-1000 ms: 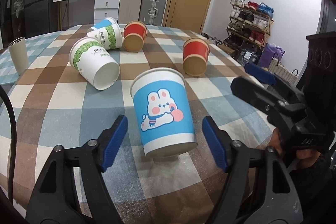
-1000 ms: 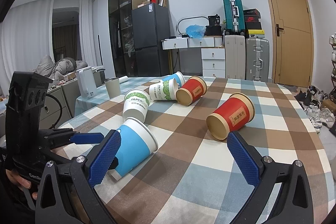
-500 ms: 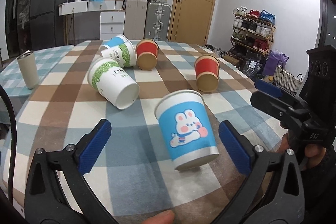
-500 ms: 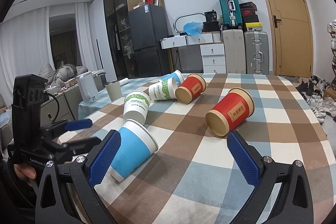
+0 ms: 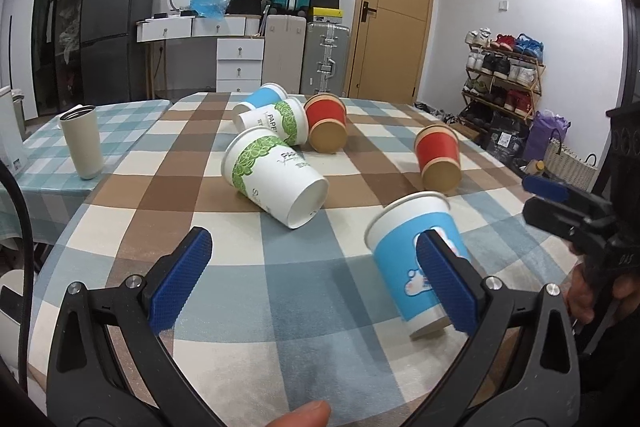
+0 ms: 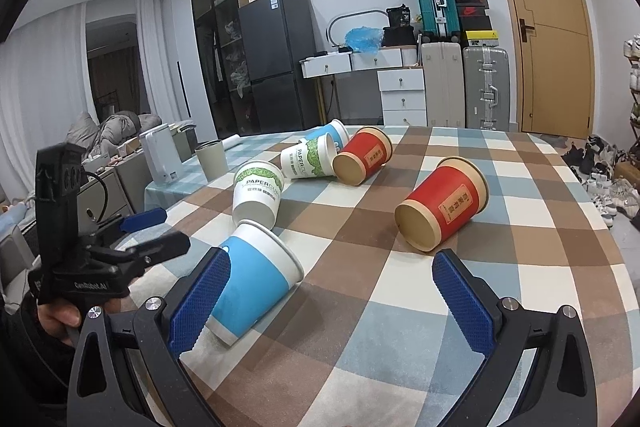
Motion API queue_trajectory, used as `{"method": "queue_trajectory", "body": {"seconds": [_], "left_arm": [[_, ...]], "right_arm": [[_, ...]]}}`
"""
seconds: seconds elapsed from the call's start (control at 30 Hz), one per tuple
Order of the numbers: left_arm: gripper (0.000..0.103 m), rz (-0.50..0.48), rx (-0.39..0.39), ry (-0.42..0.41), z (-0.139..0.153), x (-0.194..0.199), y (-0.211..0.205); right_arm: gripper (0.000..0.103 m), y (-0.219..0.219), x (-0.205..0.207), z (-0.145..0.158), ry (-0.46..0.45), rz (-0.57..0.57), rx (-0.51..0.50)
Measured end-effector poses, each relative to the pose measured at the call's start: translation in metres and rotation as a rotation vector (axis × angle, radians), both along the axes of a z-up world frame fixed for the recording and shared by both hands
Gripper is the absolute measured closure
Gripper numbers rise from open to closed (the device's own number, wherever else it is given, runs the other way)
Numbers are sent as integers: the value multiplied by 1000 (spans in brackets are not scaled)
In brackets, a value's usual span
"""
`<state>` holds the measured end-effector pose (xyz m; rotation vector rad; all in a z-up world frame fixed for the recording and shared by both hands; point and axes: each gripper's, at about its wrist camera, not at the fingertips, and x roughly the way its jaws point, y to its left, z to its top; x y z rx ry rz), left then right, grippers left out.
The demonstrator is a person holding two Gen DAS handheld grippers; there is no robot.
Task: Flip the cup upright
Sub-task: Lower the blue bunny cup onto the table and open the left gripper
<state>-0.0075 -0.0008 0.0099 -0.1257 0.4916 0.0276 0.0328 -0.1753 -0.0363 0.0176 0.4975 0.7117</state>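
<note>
A blue paper cup with a rabbit print (image 5: 414,259) lies on its side on the checked tablecloth near the table's near edge; it also shows in the right wrist view (image 6: 256,287). My left gripper (image 5: 316,283) is open and empty, its right finger in front of the cup, and it shows from the side in the right wrist view (image 6: 154,233). My right gripper (image 6: 332,303) is open and empty, its left finger beside the cup. It shows at the right of the left wrist view (image 5: 554,197).
Several more cups lie on their sides: a green-print white cup (image 5: 276,175), another (image 5: 276,121), a blue one (image 5: 262,97), and two red ones (image 5: 326,123) (image 5: 438,157). A beige tumbler (image 5: 82,141) stands on a side table. A kettle (image 6: 160,155) stands beyond.
My left gripper has drawn back, risen and swung left, so the rabbit cup has gone from between its fingers to behind the right finger. My right gripper has barely moved.
</note>
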Motion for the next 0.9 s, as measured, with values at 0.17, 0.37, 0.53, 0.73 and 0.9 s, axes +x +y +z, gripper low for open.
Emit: {"method": "queue_trajectory", "body": {"seconds": [0.17,0.37,0.53,0.73,0.9], "left_arm": [[1,15,9,16,-7,5,4],[1,28,1,19,-11,8,10],[1,31,9,17,-11,8,11],[1,26,34,10,-13,9,13],[1,22,36,11,-15,9,11]], "right_arm": [[0,7,-1,0,-3,6,-30],[0,15,3,-5,52,35,-50],[0,18,9,-9,97,22,-69],[0,20,13,-10,140,34,-64],[0,27,16,-11,183,54,-59]]}}
